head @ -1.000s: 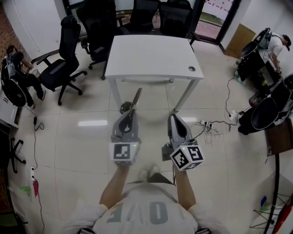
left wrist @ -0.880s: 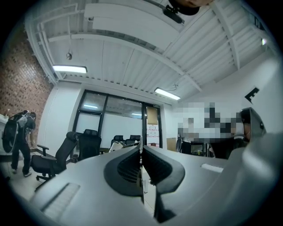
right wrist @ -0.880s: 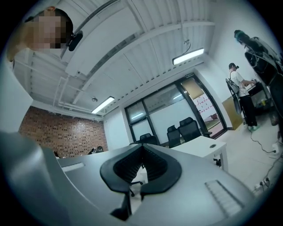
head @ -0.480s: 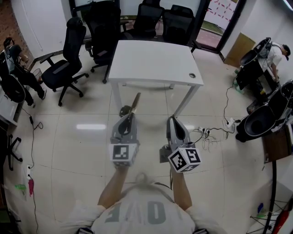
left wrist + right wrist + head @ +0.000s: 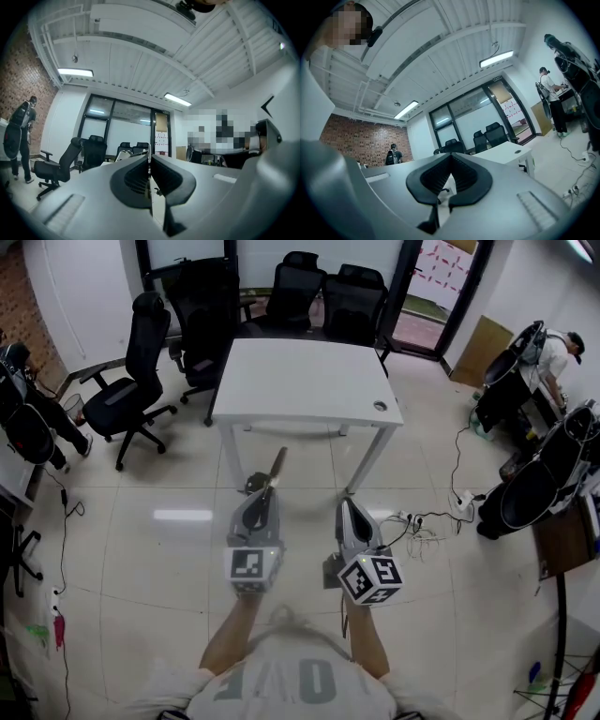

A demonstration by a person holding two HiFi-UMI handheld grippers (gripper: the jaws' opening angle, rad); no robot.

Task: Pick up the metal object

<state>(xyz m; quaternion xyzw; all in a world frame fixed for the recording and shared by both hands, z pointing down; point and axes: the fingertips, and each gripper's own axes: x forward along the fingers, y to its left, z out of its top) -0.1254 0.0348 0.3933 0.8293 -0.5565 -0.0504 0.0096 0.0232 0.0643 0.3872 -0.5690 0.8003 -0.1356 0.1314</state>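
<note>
The metal object [image 5: 275,471] is a thin flat strip with a brownish far end. It sticks out forward from my left gripper [image 5: 266,493], which is shut on it and held in the air above the tiled floor. In the left gripper view the strip [image 5: 149,160] shows edge-on, pinched between the black pads of the left gripper [image 5: 150,154]. My right gripper [image 5: 346,507] hangs beside it to the right, a little lower in the head view. In its own view the right gripper [image 5: 451,154] has its jaws together with nothing between them.
A white table [image 5: 300,381] stands ahead with black office chairs [image 5: 141,362] behind and to its left. Cables and a power strip [image 5: 422,521] lie on the floor at the right. A person [image 5: 553,357] bends over gear at the far right; another [image 5: 19,399] stands at the left edge.
Both grippers sit slightly lower in the head view and the table has shifted a little farther off. The left gripper still holds the metal strip; the right stays shut.
</note>
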